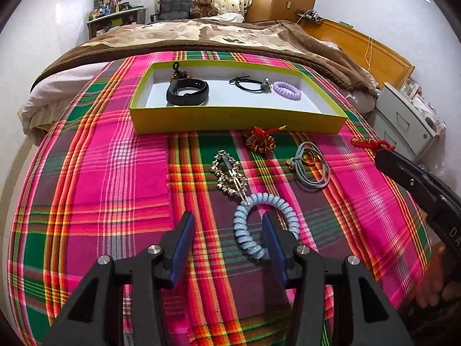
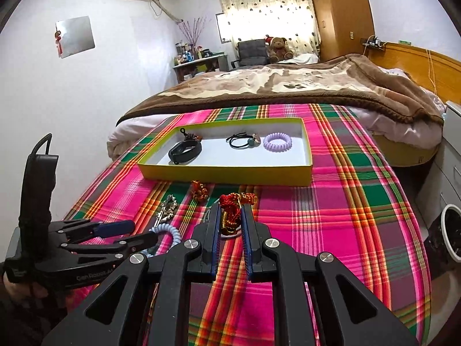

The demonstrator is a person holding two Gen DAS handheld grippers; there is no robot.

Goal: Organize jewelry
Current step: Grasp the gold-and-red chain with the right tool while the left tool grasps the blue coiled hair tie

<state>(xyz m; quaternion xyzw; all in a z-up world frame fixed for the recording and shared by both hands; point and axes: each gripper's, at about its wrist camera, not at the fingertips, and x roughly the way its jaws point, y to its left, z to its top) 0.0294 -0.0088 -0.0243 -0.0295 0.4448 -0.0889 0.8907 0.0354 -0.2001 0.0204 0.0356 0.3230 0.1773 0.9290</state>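
Note:
A yellow box on the plaid cloth holds a black band, a black hair tie and a purple coil tie. My left gripper is open, low over the cloth, its right finger inside the light blue coil tie. A silver rhinestone chain, a red-gold knot charm and a grey cord with rings lie in front of the box. My right gripper is shut on a red knotted charm, held above the cloth.
The plaid cloth covers the bed's near end; a brown blanket lies beyond. White drawers stand at the right. The right gripper's body shows at the left view's right edge.

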